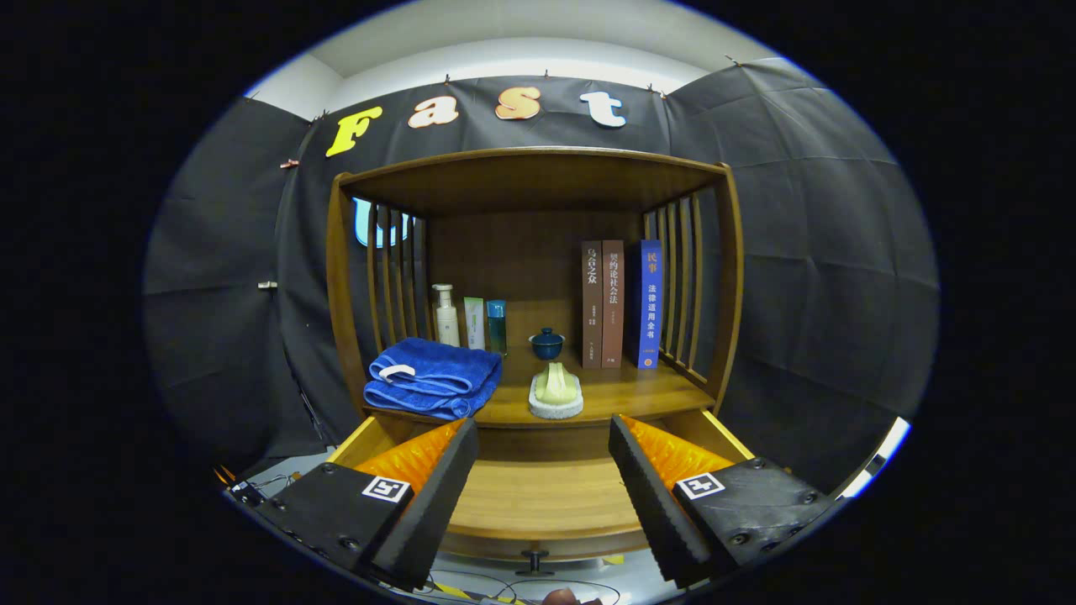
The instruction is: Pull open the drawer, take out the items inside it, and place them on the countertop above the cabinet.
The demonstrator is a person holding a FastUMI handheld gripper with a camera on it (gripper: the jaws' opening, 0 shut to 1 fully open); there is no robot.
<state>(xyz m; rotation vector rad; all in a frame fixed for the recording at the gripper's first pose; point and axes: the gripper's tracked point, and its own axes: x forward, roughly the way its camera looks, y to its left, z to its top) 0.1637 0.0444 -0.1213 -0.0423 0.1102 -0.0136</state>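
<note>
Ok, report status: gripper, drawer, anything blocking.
Gripper open, holding nothing, over the drawer. Drawer pulled out, visible floor bare. Soap dish and blue towel on the countertop. Nothing blocking.

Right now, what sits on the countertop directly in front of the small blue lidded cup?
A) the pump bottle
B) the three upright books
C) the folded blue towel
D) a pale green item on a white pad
D: the pale green item on its white pad lies just in front of the blue lidded cup, beyond the open gripper over the pulled-out drawer.
</note>
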